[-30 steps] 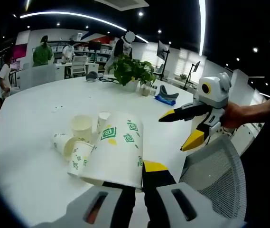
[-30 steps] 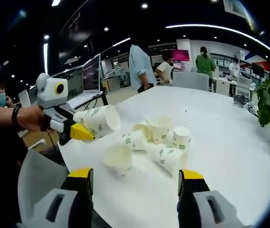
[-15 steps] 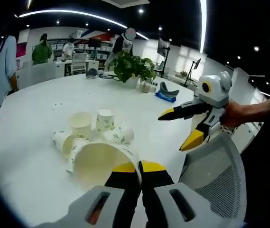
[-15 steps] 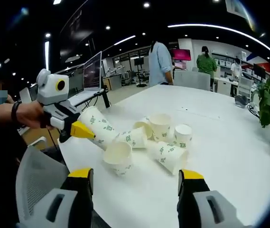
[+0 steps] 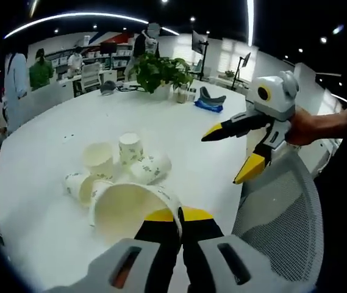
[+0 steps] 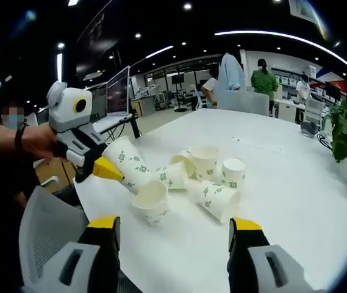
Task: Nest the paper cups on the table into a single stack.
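Note:
My left gripper (image 5: 180,215) is shut on the rim of a white paper cup with green print (image 5: 130,209), whose mouth faces the camera. In the right gripper view that held cup (image 6: 127,163) tilts base-down, its base at the mouth of an upright plain cup (image 6: 150,202). Behind lie more cups: an upright one (image 5: 98,160), an upside-down one (image 5: 130,148) and two on their sides (image 5: 150,168) (image 5: 77,186). My right gripper (image 6: 174,224) hangs open over the table's near edge, and its yellow-tipped jaws (image 5: 229,152) are spread wide with nothing between them.
The round white table (image 5: 51,122) carries a potted plant (image 5: 161,73) and small items at its far side. A grey mesh chair back (image 5: 277,226) (image 6: 45,232) stands at the near edge. People stand by desks in the background.
The left gripper has swung its cup from lying crosswise to base-down and lowered it to the upright plain cup's mouth. The right gripper has stayed open and barely moved.

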Demonstrator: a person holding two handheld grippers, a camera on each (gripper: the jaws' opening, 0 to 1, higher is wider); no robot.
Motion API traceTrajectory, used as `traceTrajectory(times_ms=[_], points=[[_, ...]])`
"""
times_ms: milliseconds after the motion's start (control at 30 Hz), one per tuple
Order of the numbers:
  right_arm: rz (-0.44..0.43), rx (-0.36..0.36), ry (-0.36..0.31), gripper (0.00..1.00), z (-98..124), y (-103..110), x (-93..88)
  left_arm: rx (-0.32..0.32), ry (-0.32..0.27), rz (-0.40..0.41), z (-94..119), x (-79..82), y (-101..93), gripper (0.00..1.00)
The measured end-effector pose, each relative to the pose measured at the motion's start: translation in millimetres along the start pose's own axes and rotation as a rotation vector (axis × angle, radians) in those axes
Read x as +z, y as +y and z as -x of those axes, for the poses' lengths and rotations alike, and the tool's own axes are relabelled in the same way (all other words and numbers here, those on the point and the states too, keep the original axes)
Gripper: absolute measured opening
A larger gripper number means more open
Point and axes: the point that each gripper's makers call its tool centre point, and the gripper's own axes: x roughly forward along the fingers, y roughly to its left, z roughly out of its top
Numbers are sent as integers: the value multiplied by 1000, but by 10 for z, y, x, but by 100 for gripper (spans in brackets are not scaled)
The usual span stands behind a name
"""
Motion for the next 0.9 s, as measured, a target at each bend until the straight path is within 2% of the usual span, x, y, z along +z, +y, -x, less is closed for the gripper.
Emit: traceTrajectory(times_ms=[400,600,900], points=[[-2,-7,4,72,1,-38,-26,1,177,-117,-157,-104,-48,0],[17,-4,21,72,-15,-33,-78,-14,211,-133,-214,-108,-114,0],[20,-2,22,72,-27,-47,-113,-21,264,-168,-311,-166,-104,0]])
